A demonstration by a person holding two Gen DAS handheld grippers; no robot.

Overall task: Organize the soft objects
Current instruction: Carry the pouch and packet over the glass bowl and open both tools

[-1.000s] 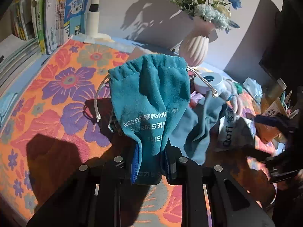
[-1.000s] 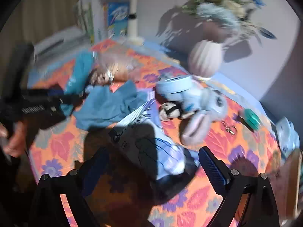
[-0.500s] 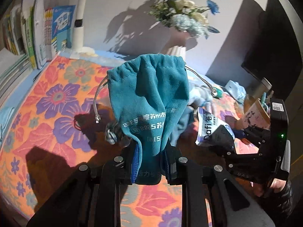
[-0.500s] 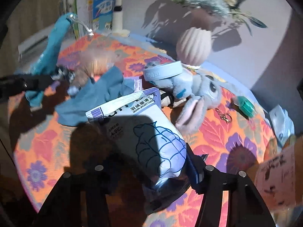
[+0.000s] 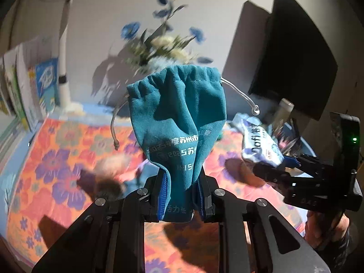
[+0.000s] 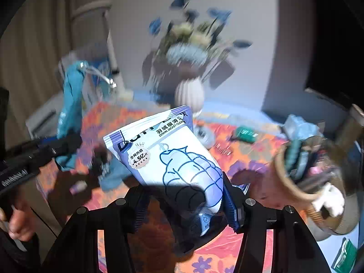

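My left tongs (image 5: 179,201) are closed on the bottom of the teal drawstring pouch (image 5: 179,118), which stands up above the flowered desk (image 5: 56,159). My right tongs (image 6: 185,201) are pinching the white wipes packet (image 6: 168,157), lifted over the desk. A wicker basket (image 6: 293,188) is near on the right side.

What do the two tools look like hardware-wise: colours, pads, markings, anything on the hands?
Both match: the left tool and right tool have matte black angular linkage arms with round silver bolt heads and ribbed blue finger pads. In the left wrist view the right tool's body shows a lit green LED. White lettering, unreadable, marks the left tool's side. Bare hand, dark sleeve.
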